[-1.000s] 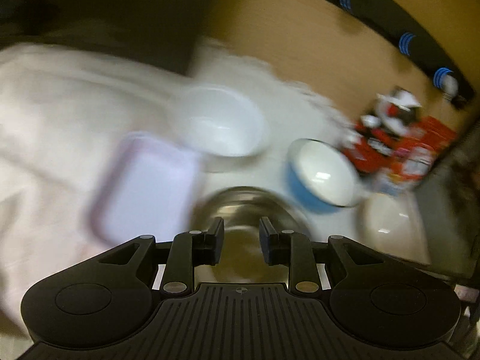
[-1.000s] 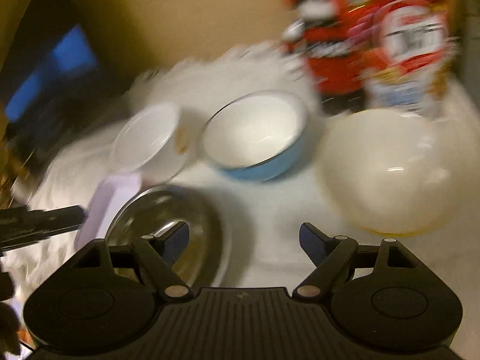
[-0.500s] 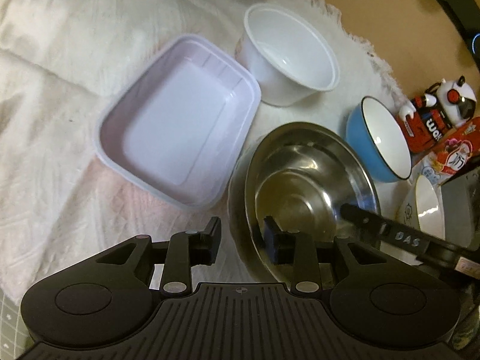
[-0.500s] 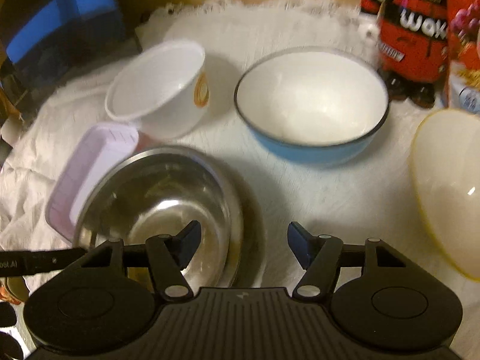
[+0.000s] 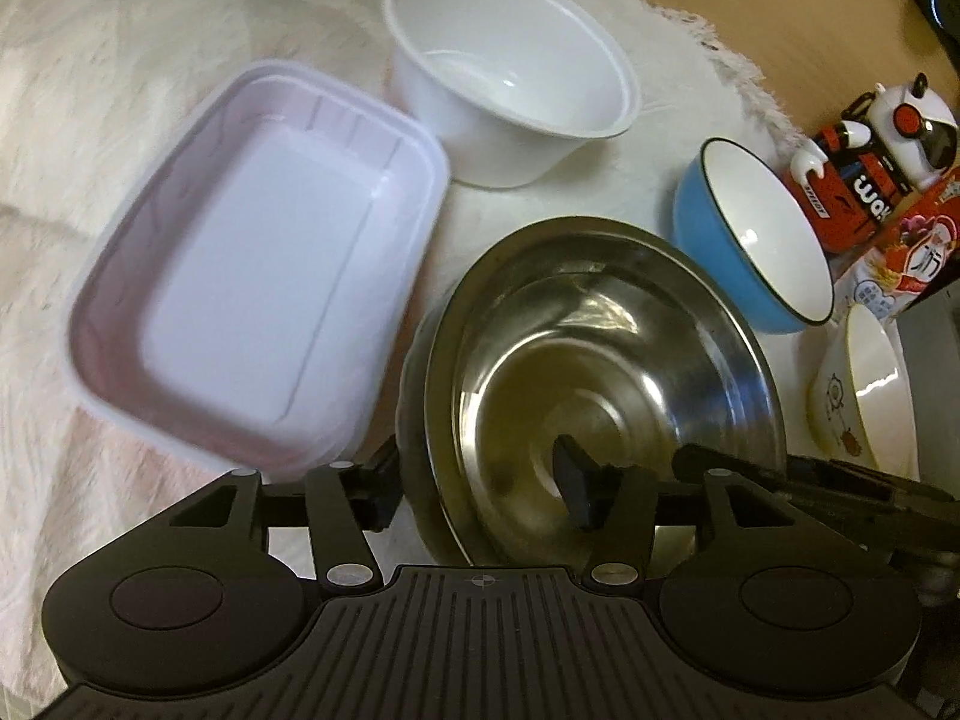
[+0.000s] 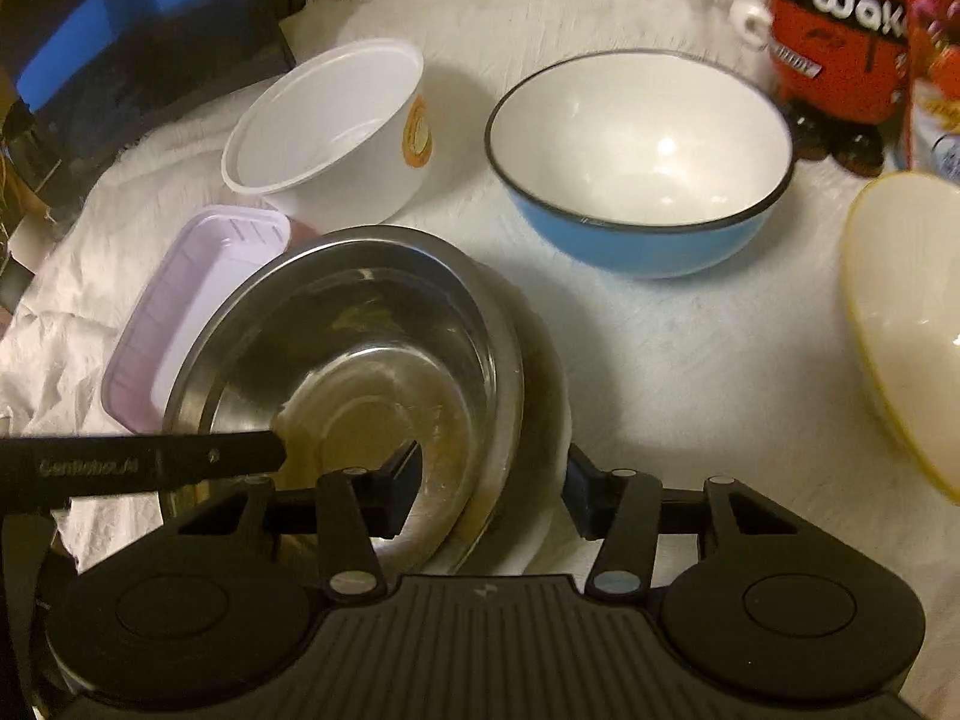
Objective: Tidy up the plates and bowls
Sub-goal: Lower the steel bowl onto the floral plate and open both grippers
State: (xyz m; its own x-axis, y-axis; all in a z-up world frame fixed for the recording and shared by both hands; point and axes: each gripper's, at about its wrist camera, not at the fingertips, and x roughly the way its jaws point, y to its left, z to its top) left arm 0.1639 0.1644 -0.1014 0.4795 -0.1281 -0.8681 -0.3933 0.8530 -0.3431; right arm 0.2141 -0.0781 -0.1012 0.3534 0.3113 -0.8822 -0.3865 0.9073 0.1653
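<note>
A steel bowl sits on a white plate on the white cloth. My left gripper is open and straddles the bowl's near-left rim, one finger inside, one outside. My right gripper is open and straddles the near-right rim of the same steel bowl, its right finger outside the plate's edge. A lilac plastic tray, a white plastic bowl, a blue enamel bowl and a cream bowl stand around it.
A red toy figure and a snack packet stand behind the blue bowl. A dark box lies at the cloth's far left. The cream bowl is close on the right.
Both grippers have closed in on the steel bowl and now straddle its rim from opposite sides. The left gripper's jaws have opened wider. The dishes have not moved.
</note>
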